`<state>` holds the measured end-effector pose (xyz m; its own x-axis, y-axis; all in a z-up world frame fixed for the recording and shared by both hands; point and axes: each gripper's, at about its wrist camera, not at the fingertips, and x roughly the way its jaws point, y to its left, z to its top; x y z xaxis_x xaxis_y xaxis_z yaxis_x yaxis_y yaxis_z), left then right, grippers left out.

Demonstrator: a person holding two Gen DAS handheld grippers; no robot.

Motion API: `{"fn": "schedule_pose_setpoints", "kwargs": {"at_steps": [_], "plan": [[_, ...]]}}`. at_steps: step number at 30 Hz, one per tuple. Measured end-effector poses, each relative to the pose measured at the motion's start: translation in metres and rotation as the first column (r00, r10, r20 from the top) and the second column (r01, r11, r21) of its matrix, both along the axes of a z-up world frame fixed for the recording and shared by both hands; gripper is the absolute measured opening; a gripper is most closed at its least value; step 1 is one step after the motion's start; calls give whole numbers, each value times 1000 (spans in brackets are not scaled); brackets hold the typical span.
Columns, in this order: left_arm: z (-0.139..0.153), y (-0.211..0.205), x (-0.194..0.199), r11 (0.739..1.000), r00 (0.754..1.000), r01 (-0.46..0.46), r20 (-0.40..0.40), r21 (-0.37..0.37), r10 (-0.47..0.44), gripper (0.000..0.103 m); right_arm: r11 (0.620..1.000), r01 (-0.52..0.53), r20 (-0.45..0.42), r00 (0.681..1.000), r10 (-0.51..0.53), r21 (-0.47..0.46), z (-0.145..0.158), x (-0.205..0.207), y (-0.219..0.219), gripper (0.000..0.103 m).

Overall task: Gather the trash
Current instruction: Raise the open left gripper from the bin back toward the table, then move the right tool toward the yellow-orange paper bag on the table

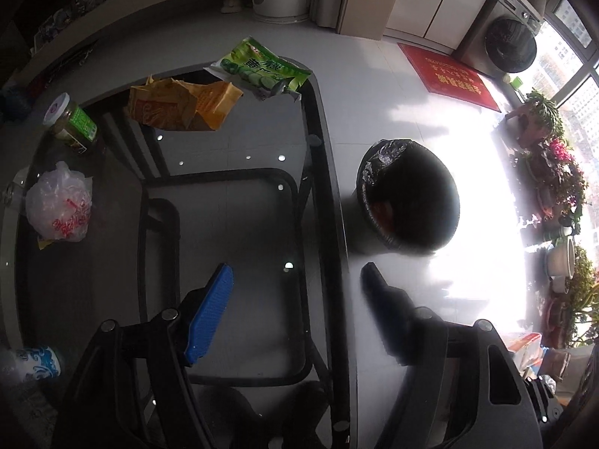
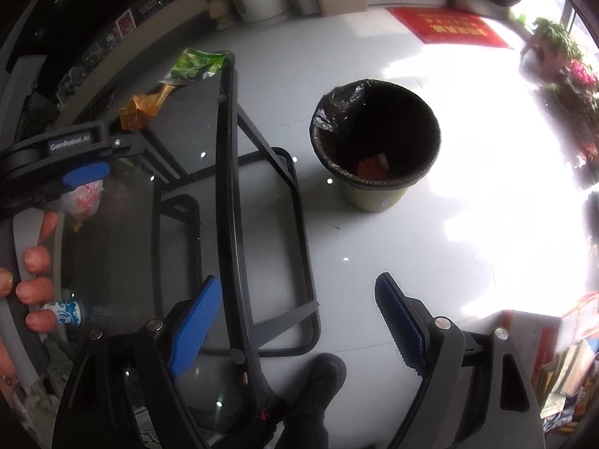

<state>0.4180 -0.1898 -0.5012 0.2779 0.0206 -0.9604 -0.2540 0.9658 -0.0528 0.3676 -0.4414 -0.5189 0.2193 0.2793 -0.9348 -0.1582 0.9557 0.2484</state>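
Observation:
On the glass table (image 1: 239, 202) lie a green snack bag (image 1: 262, 69), an orange wrapper (image 1: 179, 106), a white plastic bag with red print (image 1: 60, 205), a glass jar with a green label (image 1: 73, 123) and a blue-and-white bottle (image 1: 37, 364). A bin with a black liner (image 1: 408, 198) stands on the floor right of the table; it also shows in the right wrist view (image 2: 376, 142) with red scraps inside. My left gripper (image 1: 295, 277) is open and empty above the table's right edge. My right gripper (image 2: 299, 288) is open and empty, short of the bin. The left gripper also shows in the right wrist view (image 2: 75, 176), just above the white bag.
A red doormat (image 1: 449, 76) lies on the tiled floor beyond the bin. Potted plants (image 1: 554, 172) line the bright window at right. A washing machine (image 1: 509, 43) stands at the back. Books (image 2: 561, 359) are stacked at lower right. A dark shoe (image 2: 322, 374) is by the table.

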Motion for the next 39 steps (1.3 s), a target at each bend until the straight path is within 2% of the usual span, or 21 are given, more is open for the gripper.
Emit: {"fn": "schedule_pose_setpoints", "kwargs": {"at_steps": [5, 10, 15, 18, 20, 25, 28, 35, 39], "plan": [[15, 47, -63, 988, 987, -154, -46, 14, 155, 70, 991, -132, 84, 988, 131, -1, 9, 36, 39, 81], [23, 84, -116, 964, 961, -264, -89, 2, 263, 70, 952, -305, 150, 941, 302, -1, 15, 69, 101, 81], [31, 107, -159, 936, 930, -353, -120, -15, 349, 70, 906, -420, 156, 900, 407, 58, 16, 99, 167, 81], [41, 115, -176, 923, 918, -385, -105, -17, 382, 71, 888, -458, 156, 881, 446, 46, 9, 124, 204, 81], [46, 122, -183, 910, 907, -415, -92, -20, 412, 71, 888, -453, 131, 888, 442, 78, 0, 142, 222, 81], [49, 142, -204, 865, 864, -500, -82, -45, 496, 71, 911, -374, 31, 927, 375, 174, -30, 184, 257, 81], [49, 153, -214, 846, 847, -531, -79, -50, 526, 71, 926, -335, 11, 941, 338, 174, -41, 199, 271, 81], [42, 171, -240, 808, 809, -586, -92, -60, 580, 71, 933, -346, 2, 938, 347, 102, -57, 213, 306, 81], [40, 179, -248, 801, 802, -596, -95, -56, 589, 71, 937, -338, 5, 941, 339, 81, -59, 215, 318, 81]]}}
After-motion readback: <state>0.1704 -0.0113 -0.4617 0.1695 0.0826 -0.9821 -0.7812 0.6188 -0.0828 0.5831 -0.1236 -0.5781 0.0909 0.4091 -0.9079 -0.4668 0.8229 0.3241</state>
